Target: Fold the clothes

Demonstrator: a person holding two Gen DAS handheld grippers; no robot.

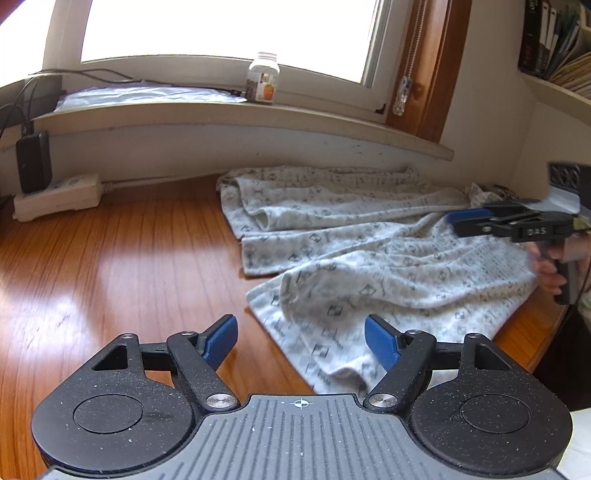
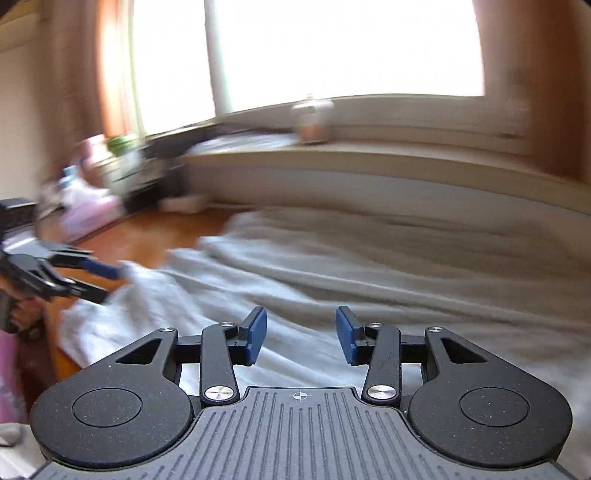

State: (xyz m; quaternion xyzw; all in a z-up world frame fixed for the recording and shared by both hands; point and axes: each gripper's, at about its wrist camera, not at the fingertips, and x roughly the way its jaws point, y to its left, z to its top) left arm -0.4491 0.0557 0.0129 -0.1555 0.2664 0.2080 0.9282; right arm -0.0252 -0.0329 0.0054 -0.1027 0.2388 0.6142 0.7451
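The patterned garment (image 1: 369,266) lies rumpled at the table's (image 1: 110,258) far right corner. Left tongs (image 1: 301,341) and right tongs (image 2: 301,336), marked "DAS", gape empty.

The right gripper (image 1: 456,221), seen from the left wrist view, bears pale letters on its black body that read roughly "DAS"; the jar (image 1: 263,77) on the sill carries a label with an orange picture, its words too small to read; the book spines (image 1: 535,33) on the shelf show print too blurred to read; the garment (image 1: 369,258) has a repeated pattern, not legible as text.
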